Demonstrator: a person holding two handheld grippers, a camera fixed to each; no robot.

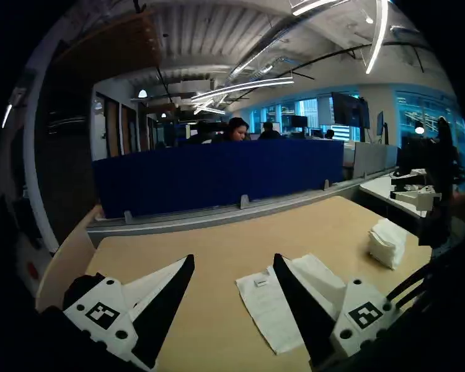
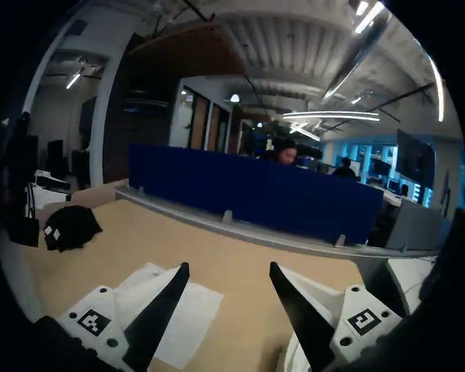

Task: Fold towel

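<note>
**Both claws wide apart, nothing gripped; towel flat on desk**

L gripper [image 1: 232, 257]: fingers spread wide w/ nothing between them, only bare wood showing in the gap. Its right-hand finger [image 1: 301, 307] overlapped the white towel [image 1: 266, 307] in the left gripper view; whether it touched the cloth couldn't be told. R gripper [image 2: 227, 265]: also spread wide and holding nothing. Its left-hand finger [image 2: 155, 310] crossed over the same towel [image 2: 192, 316] in the right gripper view; contact couldn't be told there either.

The towel lay spread flat on the light wooden table [image 1: 232, 229], approx. rectangular, edges fairly straight, w/ a small tag [image 1: 260, 282] near one corner. Part of it sat hidden behind the fingers. A thicker or doubled layer seemed to show toward its far side.

Further out: a stack of folded white towels [image 1: 386, 242] sat near the table's far right edge in the left gripper view, well apart from the flat one. A black bundle [image 2: 71, 226] w/ small white marks lay at the table's left end in the right gripper view. A blue partition [image 1: 220, 173] ran along the back edge, w/ a person [image 1: 235, 129] seated behind it.
</note>
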